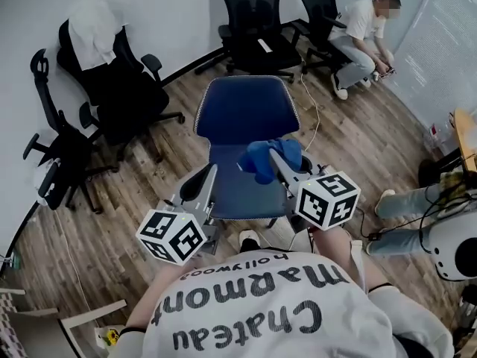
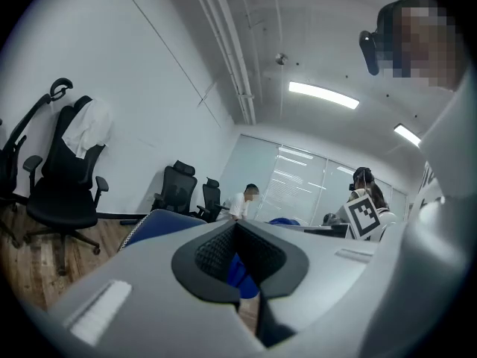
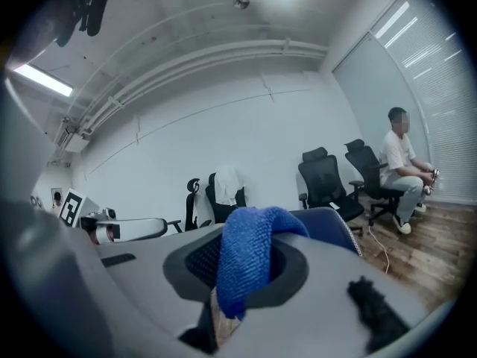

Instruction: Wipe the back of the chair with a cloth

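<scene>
A seated person [image 1: 358, 32] in a white top, bent forward, occupies a black office chair [image 1: 317, 2] at the far wall. Just beside the seated person, toward the head view's left, stands an empty black chair [image 1: 250, 13] with a small white item [image 1: 264, 45] on its seat. Well apart from the seated person, further left along the same wall, a high-backed black chair [image 1: 119, 88] carries a white garment [image 1: 93, 24] over its back, and a further black chair [image 1: 59, 151] stands beyond it. Window blinds [image 1: 440, 43] hang on the seated person's other side. A white cable [image 1: 317, 114] trails across the wood-plank floor [image 1: 134, 207] near the seated person's feet.
</scene>
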The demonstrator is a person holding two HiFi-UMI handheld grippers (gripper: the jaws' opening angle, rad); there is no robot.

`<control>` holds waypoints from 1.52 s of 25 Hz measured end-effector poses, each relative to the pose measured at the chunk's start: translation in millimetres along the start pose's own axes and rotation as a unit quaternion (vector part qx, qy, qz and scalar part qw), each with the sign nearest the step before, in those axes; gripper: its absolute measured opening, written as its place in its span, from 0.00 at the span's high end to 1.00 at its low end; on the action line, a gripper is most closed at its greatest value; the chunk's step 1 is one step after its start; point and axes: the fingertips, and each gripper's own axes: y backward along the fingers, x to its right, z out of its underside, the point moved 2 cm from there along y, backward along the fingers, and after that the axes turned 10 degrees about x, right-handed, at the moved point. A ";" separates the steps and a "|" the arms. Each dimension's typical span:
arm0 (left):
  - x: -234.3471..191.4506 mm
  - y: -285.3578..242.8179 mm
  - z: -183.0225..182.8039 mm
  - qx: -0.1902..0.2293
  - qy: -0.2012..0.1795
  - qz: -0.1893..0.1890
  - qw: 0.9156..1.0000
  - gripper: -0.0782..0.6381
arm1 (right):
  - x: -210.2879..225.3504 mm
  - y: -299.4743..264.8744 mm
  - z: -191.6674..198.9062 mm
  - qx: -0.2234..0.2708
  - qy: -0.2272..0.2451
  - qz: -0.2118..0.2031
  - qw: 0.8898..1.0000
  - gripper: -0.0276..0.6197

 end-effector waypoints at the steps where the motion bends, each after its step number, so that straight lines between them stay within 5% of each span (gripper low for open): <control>1: -5.7 -12.1 0.1 -0.003 -0.006 -0.001 1.000 0.88 | 8.1 -11.2 -3.4 0.001 0.000 -0.006 1.000 0.87; 10: -43.2 -85.0 13.7 -0.035 -0.027 -0.012 0.999 0.88 | 51.1 -89.4 -13.2 0.024 0.040 -0.080 0.996 0.87; 20: -102.2 -142.0 29.6 -0.102 -0.032 -0.009 0.994 0.88 | 93.3 -173.2 17.8 -0.017 -0.012 -0.012 1.000 0.87; 25: -143.8 -172.4 46.6 -0.128 0.005 0.009 0.992 0.88 | 112.3 -207.2 44.5 -0.049 -0.041 0.047 0.997 0.87; 32: -186.2 -226.3 66.6 -0.206 0.011 0.066 0.976 0.88 | 139.4 -238.2 66.6 -0.059 -0.040 0.105 0.992 0.87; 38: -232.4 -235.6 86.5 -0.250 -0.015 0.113 0.961 0.88 | 130.6 -294.9 101.0 -0.062 -0.016 0.056 0.996 0.87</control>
